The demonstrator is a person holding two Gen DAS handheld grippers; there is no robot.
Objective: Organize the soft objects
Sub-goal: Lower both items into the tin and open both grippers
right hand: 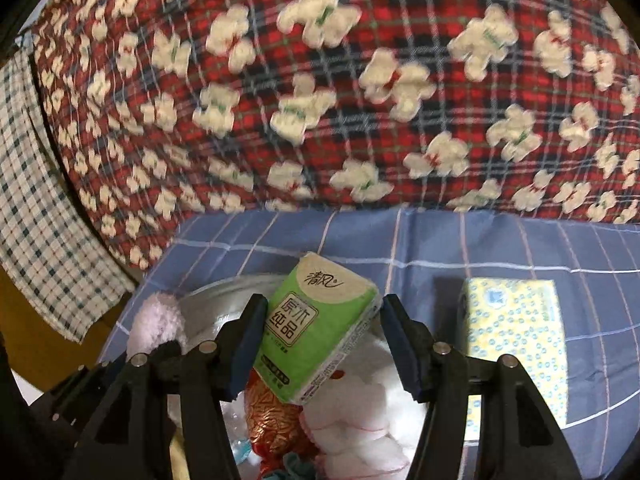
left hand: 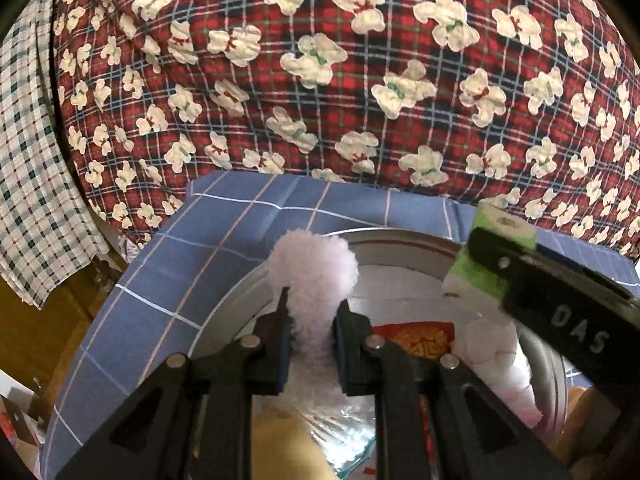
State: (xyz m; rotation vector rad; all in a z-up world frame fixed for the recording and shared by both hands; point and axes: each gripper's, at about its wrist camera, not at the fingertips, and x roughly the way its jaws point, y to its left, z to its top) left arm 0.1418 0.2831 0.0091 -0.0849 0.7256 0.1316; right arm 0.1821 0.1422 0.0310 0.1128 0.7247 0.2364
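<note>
Two soft items held: one pink pompom (left hand: 312,268), one green tissue pack (right hand: 320,324).

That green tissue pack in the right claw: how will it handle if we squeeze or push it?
The green tissue pack looks soft and probably light, so it should give under the right claw. Its glossy wrapper may be slippery. It sits skewed between the fingers, so it could twist; being flat-sided, it likely won't roll.
</note>
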